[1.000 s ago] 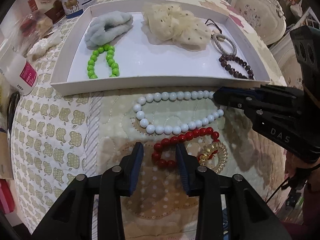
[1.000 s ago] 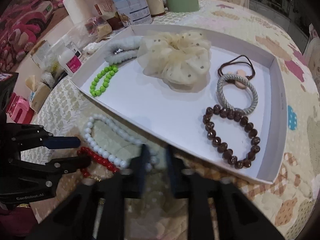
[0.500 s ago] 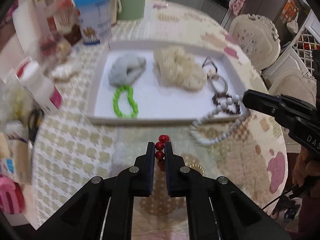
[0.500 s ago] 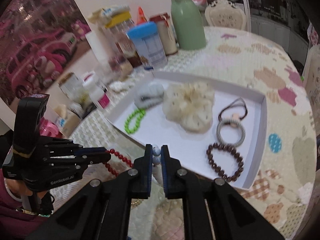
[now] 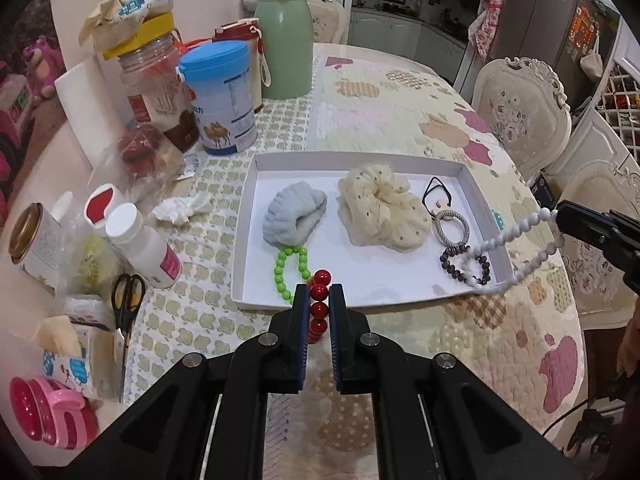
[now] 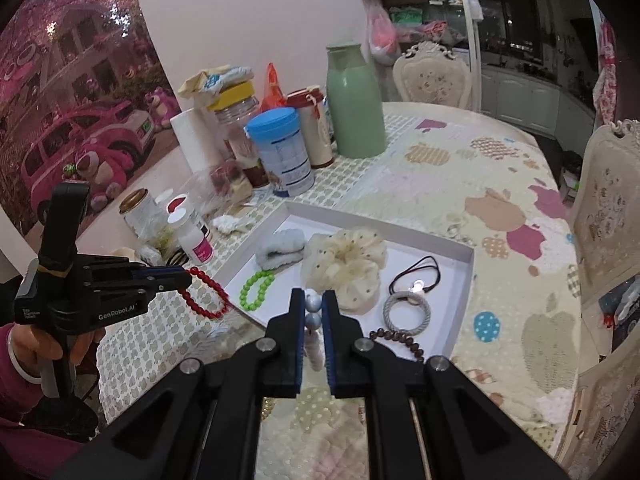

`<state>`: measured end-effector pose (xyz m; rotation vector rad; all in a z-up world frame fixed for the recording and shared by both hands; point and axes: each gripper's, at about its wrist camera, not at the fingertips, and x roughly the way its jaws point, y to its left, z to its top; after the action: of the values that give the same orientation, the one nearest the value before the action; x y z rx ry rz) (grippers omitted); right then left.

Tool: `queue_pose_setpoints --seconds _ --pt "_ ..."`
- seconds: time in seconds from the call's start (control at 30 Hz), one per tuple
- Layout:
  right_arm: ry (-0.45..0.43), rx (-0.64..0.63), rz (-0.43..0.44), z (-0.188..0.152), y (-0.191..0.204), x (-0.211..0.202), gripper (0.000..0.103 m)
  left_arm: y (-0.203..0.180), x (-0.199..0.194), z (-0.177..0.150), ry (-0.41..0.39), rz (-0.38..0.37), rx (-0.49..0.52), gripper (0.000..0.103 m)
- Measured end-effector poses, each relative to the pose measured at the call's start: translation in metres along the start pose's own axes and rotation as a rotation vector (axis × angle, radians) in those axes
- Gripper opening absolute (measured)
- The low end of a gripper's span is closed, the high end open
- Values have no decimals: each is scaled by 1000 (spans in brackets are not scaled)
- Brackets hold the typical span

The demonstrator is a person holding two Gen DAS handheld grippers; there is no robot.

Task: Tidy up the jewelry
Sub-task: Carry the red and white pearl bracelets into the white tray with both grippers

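Bracelets, beaded, limp and light: red strand (image 5: 319, 309) pinched in left gripper (image 5: 319, 312), white strand (image 5: 516, 248) in right gripper (image 6: 313, 316), dangling at tray's (image 5: 244, 240) six o'clock rim; beads slippery, grip across cord.

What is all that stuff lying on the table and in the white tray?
tray: 1, white, mid-table
fluffy scrunchie: 1, pale blue, tray's left
green bead bracelet: 1, tray front
chiffon scrunchie: 1, cream, tray centre
hair ties: 2, black and grey, tray's right
dark bead bracelet: 1, brown, tray's right corner
flask: 1, green, far side
tin: 1, blue lid, left
scissors: 1, black, left
left gripper: black, clamping red bead bracelet
right gripper: black, clamping white bead necklace
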<state>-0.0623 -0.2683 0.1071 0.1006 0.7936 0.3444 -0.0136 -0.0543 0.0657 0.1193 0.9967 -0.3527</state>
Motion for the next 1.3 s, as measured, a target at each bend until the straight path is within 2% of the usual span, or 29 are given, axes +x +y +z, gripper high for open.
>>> queue_pose_setpoints --seconds 0.67,1.3 --pt "-2 -28 -21 8 7 0 8 0 -6 15 -30 37 1 1" --pt "42 -7 -12 15 0 30 8 10 13 23 -4 57 -23 1"
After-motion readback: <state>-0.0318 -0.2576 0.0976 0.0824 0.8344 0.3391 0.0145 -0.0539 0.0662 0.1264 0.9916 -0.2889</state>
